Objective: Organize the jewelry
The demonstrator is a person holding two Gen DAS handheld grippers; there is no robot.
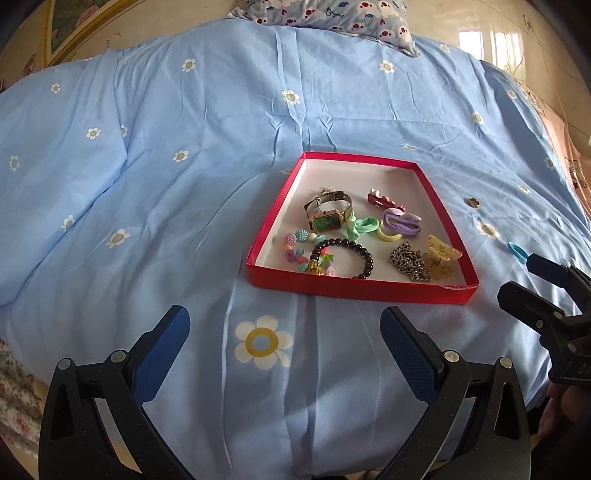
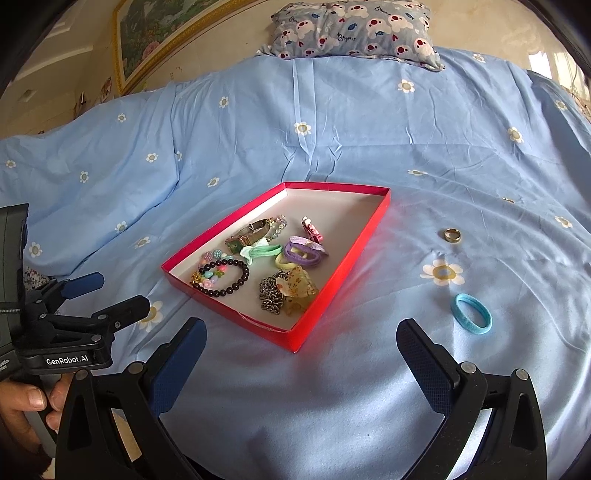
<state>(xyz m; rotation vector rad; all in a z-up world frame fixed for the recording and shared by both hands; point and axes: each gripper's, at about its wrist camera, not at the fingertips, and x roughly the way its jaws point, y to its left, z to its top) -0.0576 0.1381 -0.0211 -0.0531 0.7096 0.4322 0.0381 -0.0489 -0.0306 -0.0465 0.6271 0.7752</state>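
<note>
A shallow red box (image 2: 334, 275) sits near the middle of a bed covered in a blue flowered sheet (image 2: 332, 387), with most of the jewelry already gathered inside it. Lying in the box are a gold watch (image 2: 249, 233) with a green face, a dark bead bracelet (image 2: 227, 277) ringing a cluster of colored charms (image 2: 208, 277), a green hair tie (image 2: 260, 253), a purple hair tie (image 2: 304, 253), a yellow hair tie (image 2: 286, 262), a red hair clip (image 2: 311, 229), a heap of metal chain (image 2: 271, 293) and a translucent amber claw clip (image 2: 301, 290) resting against the chain at the box's near corner.

Two pieces lie out on the sheet, to the right of the box and apart from it: a gold ring (image 2: 452, 235) farther toward the pillow (image 2: 354, 31), and a light blue hair tie (image 2: 471, 314) nearer the foot edge of the bed.

The right gripper (image 2: 301, 347) hovers low over the sheet at the near edge, jaws spread wide and holding nothing, with the blue hair tie just beyond its right finger. The left gripper (image 1: 284, 332) hangs over the sheet in front of the box's near wall, its jaws likewise released and empty. A hand (image 2: 22, 410) grips the left tool's handle. A framed picture (image 2: 155, 33) hangs on the wall behind the bed.
</note>
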